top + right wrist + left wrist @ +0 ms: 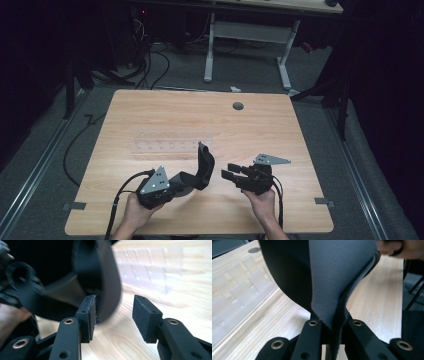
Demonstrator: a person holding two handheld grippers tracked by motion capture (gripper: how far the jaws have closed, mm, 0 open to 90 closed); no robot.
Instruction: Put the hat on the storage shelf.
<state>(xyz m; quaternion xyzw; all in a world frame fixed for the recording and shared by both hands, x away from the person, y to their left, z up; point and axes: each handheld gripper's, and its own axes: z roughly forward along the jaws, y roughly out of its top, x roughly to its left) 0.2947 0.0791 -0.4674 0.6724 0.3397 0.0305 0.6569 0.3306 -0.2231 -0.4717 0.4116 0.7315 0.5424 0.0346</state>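
A soft black pad with a grey felt lining [202, 167] curves up off the wooden table [165, 110]. My left gripper [184, 183] is shut on its lower edge. In the left gripper view the pad [337, 270] rises from between the pinched jaws of that gripper [332, 323]. My right gripper [225, 171] points left at the pad from close by and is open. In the right gripper view the pad's black edge [105, 277] hangs just past the left pad [87, 315] of the right gripper [113, 315], reaching partly into the gap, and nothing is pressed.
A clear plastic rack with rows of slots [167, 146] lies flat on the table behind the grippers, also seen as the rack [237, 290] and the rack [150, 262]. A round grey cable hole [238, 106] sits near the far edge. Cables and a white desk frame [245, 35] stand beyond.
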